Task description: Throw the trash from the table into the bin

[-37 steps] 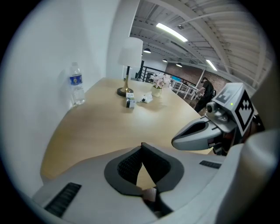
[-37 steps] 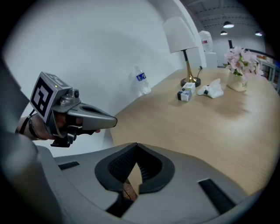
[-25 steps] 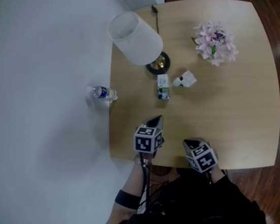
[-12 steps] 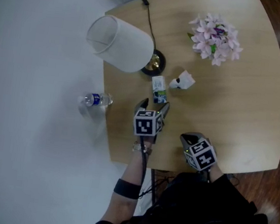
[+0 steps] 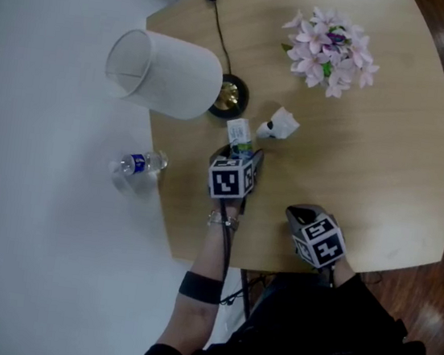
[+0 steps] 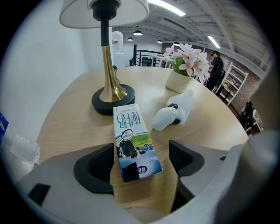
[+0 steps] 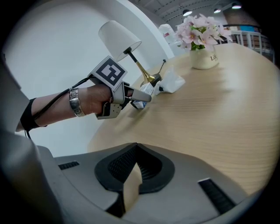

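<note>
While our left tongs point down at the table, their jaws have just been opening and now stand wide apart. The milk carton lies flat on the wood between them, and the pads are not squeezing it. We see a cow and some green grass printed on the carton. Its far end points at the round dark foot of the lamp, which is just behind it. The lamp has a gold stem and a big white shade. A crumpled white paper lies on the table just to the right of the carton, and the two do not touch. Farther back stands a white pot of pink flowers. A black cord runs from the lamp to the far edge of the table. A small water bottle lies on the white area off the table's left edge. Our right tongs hang above the near edge of the table, well apart from the trash, and their jaws are closed with nothing in them.
</note>
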Demonstrator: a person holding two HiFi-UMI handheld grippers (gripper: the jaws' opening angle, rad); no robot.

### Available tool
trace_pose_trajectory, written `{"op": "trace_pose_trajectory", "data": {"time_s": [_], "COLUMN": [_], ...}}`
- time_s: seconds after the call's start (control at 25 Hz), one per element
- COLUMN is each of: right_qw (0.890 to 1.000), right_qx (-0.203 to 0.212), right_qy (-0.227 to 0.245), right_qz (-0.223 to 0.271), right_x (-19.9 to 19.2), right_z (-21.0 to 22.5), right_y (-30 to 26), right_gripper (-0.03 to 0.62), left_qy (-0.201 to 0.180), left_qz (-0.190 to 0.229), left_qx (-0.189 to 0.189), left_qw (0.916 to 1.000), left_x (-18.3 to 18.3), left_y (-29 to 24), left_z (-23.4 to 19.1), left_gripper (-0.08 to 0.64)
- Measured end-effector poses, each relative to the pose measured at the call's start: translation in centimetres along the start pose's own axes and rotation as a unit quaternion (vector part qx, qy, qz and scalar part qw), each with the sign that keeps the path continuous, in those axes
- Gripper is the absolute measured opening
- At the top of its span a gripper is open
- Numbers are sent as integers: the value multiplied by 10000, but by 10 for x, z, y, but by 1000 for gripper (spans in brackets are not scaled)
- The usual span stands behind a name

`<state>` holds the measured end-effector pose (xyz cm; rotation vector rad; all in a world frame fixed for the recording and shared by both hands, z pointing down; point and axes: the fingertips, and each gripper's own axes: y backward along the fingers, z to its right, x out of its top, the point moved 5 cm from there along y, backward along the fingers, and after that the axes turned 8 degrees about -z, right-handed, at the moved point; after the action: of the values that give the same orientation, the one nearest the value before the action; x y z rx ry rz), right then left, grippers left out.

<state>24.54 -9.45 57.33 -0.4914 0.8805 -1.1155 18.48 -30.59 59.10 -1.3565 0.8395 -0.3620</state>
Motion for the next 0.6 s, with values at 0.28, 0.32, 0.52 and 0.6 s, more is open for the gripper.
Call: {"op": "trace_pose_trajectory", "data": {"time_s": [0.28,0.32,0.52,0.6], "right_qw": [10000,10000,9998,9996], "right_qx": [-27,-35,-51,-47], "right_qy": [-7,9,149,236], "right_qz": [-41,-54,-108,-129], "right_x": [-8,-9,-12,-13], "right_z": [0,-1,-10,-15], "right_y": [-1,0,3,4], "right_gripper": [8,8,8,8], "left_qy": [64,73,198,236], "left_qz": [-129,-119,150,272], "left_qx": [258,284,229,191], "left_qw": [9996,9995,9994,9992], "left_x": [-13,-16,-25,-30], "left_y": [0,2,21,32], "left_z": [0,-1,-6,-5], "left_gripper": [299,293,270,265]}}
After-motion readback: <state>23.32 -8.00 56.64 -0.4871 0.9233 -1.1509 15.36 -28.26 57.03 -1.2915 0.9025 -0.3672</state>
